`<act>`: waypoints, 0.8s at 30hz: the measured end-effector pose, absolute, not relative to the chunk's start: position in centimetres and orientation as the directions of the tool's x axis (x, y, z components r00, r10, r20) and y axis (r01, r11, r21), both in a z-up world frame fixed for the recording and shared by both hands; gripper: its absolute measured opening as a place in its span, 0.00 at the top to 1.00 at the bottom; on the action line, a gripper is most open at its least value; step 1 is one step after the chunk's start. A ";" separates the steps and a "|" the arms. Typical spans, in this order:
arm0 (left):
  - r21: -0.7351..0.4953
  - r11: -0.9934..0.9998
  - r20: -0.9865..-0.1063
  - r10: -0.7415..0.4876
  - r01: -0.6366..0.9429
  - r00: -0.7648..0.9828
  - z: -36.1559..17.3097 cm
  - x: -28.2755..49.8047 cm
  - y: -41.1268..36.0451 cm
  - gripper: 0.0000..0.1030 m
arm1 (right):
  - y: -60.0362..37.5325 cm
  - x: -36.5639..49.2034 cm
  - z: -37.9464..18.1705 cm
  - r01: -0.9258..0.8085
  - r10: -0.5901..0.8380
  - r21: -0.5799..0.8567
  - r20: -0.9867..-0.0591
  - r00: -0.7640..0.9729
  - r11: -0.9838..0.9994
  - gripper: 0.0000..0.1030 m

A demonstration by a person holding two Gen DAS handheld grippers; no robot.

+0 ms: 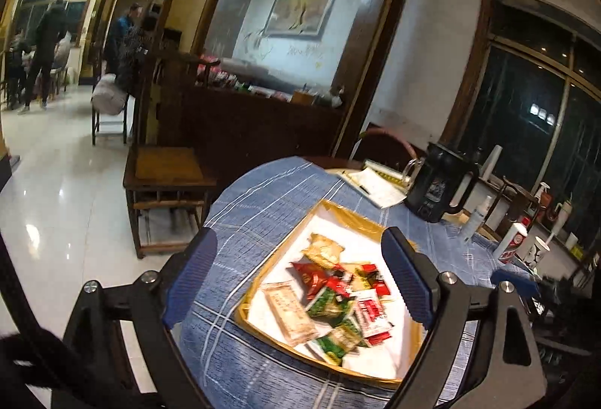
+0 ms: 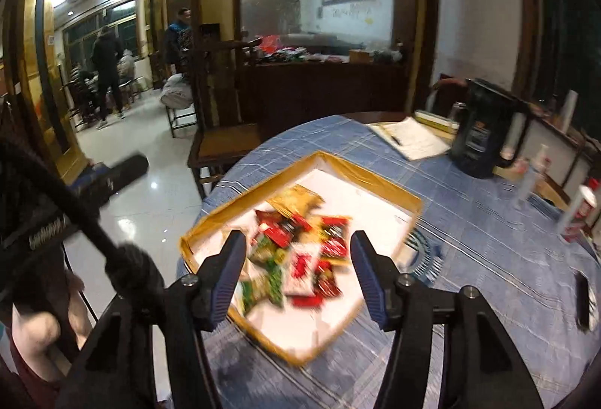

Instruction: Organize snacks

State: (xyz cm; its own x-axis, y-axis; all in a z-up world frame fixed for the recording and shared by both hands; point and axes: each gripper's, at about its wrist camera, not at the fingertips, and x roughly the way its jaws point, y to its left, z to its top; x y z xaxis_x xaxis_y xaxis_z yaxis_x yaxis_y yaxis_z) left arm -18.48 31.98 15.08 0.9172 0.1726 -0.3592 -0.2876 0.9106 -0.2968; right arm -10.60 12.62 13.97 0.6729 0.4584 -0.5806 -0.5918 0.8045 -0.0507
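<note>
A shallow tray with a gold rim (image 1: 345, 212) (image 2: 368, 176) and a white inside lies on the blue checked tablecloth (image 1: 263, 202). Several snack packets (image 1: 334, 292) (image 2: 296, 251) in red, green, white and tan lie heaped in its near half. My left gripper (image 1: 300, 236) hangs above the tray's near side, open wide, with nothing between its blue pads (image 1: 188, 277). My right gripper (image 2: 297, 238) also hovers over the pile, open and holding nothing. The right wrist view is blurred.
A black kettle (image 1: 437, 183) (image 2: 480, 131) and a notepad with a pen (image 1: 375, 185) (image 2: 413, 138) sit beyond the tray. Bottles (image 1: 512, 242) stand at the right. A wooden chair (image 1: 165, 183) (image 2: 221, 146) is by the table's left edge. A dark flat object (image 2: 584, 300) lies at the right.
</note>
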 end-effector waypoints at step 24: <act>0.129 0.934 -0.378 0.356 -0.333 0.854 10.8 -20.2 17.5 0.09 | 5.0 -14.9 4.0 -0.396 0.354 0.062 -0.587 0.728 0.916 0.20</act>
